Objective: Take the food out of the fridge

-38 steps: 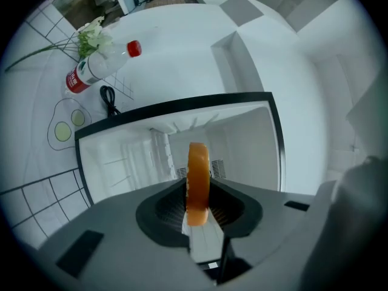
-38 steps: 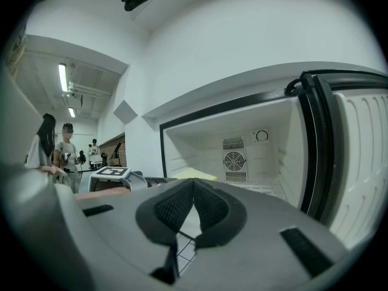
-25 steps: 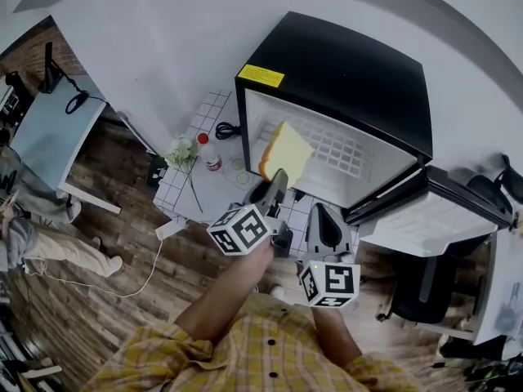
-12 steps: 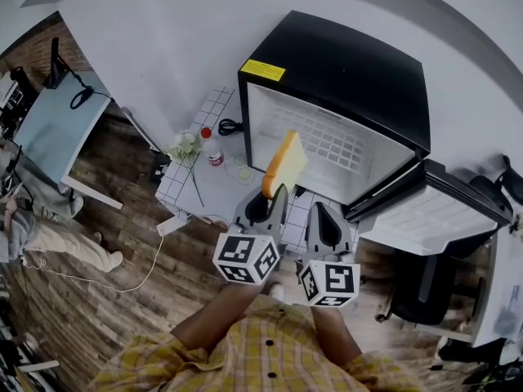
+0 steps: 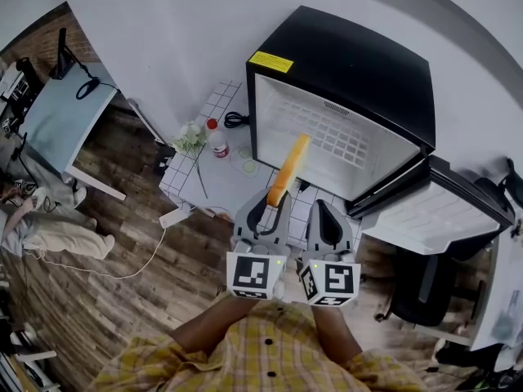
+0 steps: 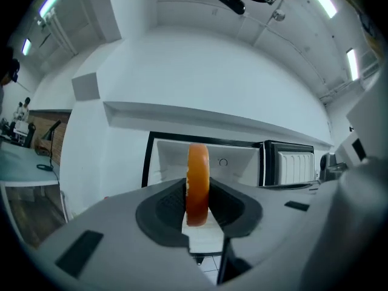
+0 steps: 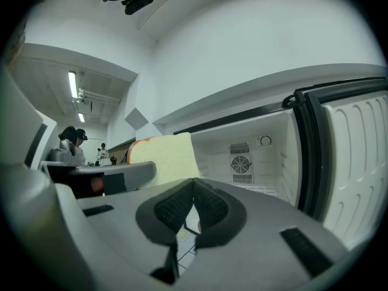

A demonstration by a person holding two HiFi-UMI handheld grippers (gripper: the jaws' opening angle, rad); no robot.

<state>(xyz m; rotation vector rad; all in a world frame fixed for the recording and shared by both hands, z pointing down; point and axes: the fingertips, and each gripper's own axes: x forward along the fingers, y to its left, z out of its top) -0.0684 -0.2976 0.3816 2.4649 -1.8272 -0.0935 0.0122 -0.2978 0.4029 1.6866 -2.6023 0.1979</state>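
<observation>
In the head view, the left gripper [image 5: 274, 205] holds a slice of bread [image 5: 290, 166] up on its edge, just in front of the open fridge [image 5: 343, 64]. The bread seems to be out already, and the fridge looks empty inside. In the left gripper view, the fingers squeeze the bottom of the bread [image 6: 197, 180] from both sides so it cannot fall. In the right gripper view, the right gripper [image 7: 193, 202] has its fingers closed together on nothing.
</observation>
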